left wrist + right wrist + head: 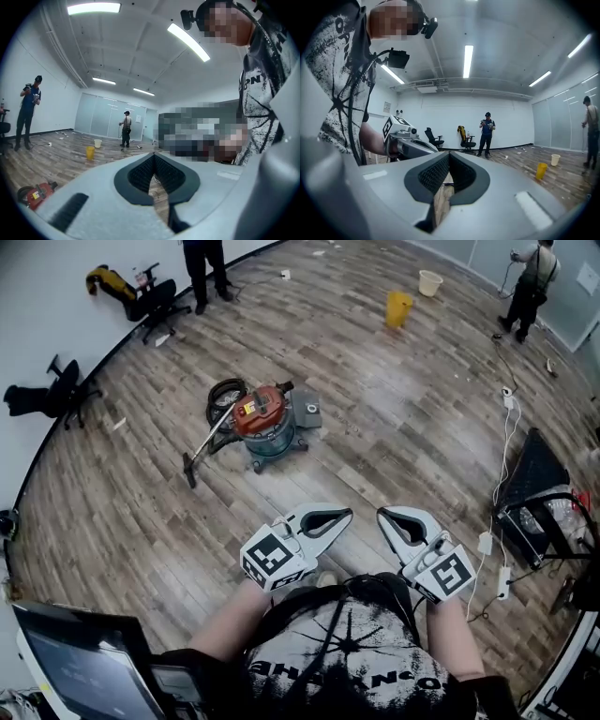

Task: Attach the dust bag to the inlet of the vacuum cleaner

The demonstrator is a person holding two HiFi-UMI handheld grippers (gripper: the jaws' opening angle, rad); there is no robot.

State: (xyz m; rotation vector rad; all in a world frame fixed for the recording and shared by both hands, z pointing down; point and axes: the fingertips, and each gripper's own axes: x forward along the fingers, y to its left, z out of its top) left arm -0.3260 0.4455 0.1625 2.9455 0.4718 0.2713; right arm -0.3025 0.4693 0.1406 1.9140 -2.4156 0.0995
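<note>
Head view, from above the person's shoulders: the left tongs (348, 514) and the right tongs (380, 514) are held out side by side in front of the chest, tips angled toward each other and near but apart, each carrying its marker cube. The red-topped vacuum cleaner (265, 423) stands on the wood floor (394, 456) about mid-room, well apart from both tongs, with its wand (206, 446) slanting down toward the left wall and a grey square piece (307, 412) just beside it; what that piece is I cannot tell. Only this view shows the black crate (544, 512) and the white cable (507, 432) along the floor's right edge. The left gripper view shows that pair of tongs pinched together with nothing between them, and catches the vacuum cleaner low at the left edge of its view. It also shows a yellow bucket (89, 152) and a pale bucket (97, 143) near the glass wall, where a person (125, 128) stands. The right gripper view does not show the vacuum cleaner; its tongs are likewise closed on nothing. Beyond them it shows the other hand's marker cube, two office chairs (433, 138) against the white wall, and a person in dark clothes (486, 133) standing there.
</note>
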